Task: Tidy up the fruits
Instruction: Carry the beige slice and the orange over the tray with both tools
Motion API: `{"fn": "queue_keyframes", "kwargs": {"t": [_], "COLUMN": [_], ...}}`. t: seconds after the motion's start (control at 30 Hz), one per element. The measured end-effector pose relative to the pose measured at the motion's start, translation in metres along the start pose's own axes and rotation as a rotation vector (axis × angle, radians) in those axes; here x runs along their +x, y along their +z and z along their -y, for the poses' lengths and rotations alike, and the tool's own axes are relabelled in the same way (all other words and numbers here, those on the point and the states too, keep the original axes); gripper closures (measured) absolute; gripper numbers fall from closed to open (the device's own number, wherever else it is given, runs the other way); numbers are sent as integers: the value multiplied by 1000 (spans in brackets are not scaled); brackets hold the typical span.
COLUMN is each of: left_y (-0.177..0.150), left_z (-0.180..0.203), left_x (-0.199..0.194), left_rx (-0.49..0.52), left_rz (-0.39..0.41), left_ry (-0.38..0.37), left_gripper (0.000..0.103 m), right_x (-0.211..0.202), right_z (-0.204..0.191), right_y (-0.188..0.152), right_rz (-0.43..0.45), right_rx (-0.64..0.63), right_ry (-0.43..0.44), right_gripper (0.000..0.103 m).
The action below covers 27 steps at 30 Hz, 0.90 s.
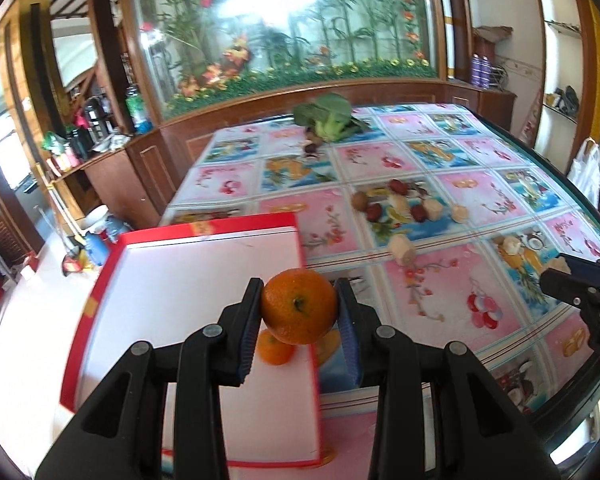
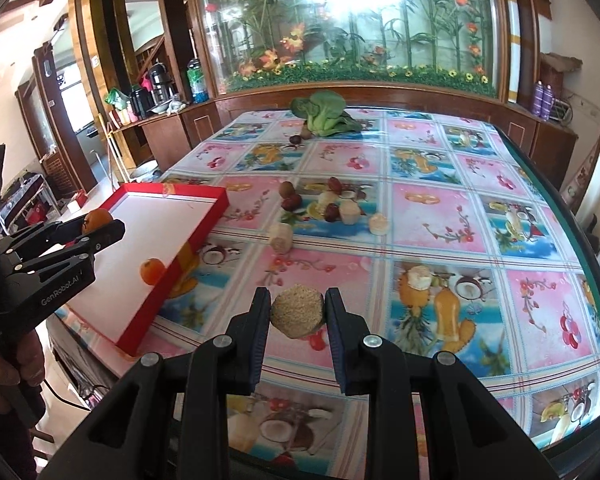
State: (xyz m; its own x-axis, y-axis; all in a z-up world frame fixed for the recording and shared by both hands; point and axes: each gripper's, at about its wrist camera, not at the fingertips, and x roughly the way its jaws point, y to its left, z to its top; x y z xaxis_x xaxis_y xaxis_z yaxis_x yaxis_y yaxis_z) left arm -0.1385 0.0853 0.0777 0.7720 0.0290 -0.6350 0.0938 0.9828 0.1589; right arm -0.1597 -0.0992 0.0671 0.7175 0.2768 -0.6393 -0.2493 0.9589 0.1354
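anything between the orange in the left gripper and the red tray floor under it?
Nothing directly under it. In the right wrist view the held orange hangs over bare white tray floor; a second orange lies apart, by the near wall.

At twelve o'clock you face a glass display case point(image 2: 340, 20) of artificial flowers and bamboo, framed in dark wood. At ten o'clock a wooden counter point(image 2: 156, 120) carries a black thermos point(image 2: 158, 80) and a green-capped bottle point(image 2: 197, 78). At two o'clock — on a shelf — stand two purple bottles point(image 2: 542, 98), side by side.
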Motion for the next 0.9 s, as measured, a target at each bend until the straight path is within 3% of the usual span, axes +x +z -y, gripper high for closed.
{"fn": "queue_keyframes", "kwargs": {"t": [0.43, 0.9], "left_y": [-18, -29], "left_z": [-45, -71], "left_x": [-18, -22], "left_rx": [-73, -116], "left_rz": [28, 28], "left_ry": [115, 143], "left_gripper": [65, 65], "right_x": [4, 8], "right_z": [-48, -66], "right_y": [13, 15], "right_rz": [18, 17], "right_rx": [-88, -124], "right_ry": [55, 68], "right_gripper": [76, 76]}}
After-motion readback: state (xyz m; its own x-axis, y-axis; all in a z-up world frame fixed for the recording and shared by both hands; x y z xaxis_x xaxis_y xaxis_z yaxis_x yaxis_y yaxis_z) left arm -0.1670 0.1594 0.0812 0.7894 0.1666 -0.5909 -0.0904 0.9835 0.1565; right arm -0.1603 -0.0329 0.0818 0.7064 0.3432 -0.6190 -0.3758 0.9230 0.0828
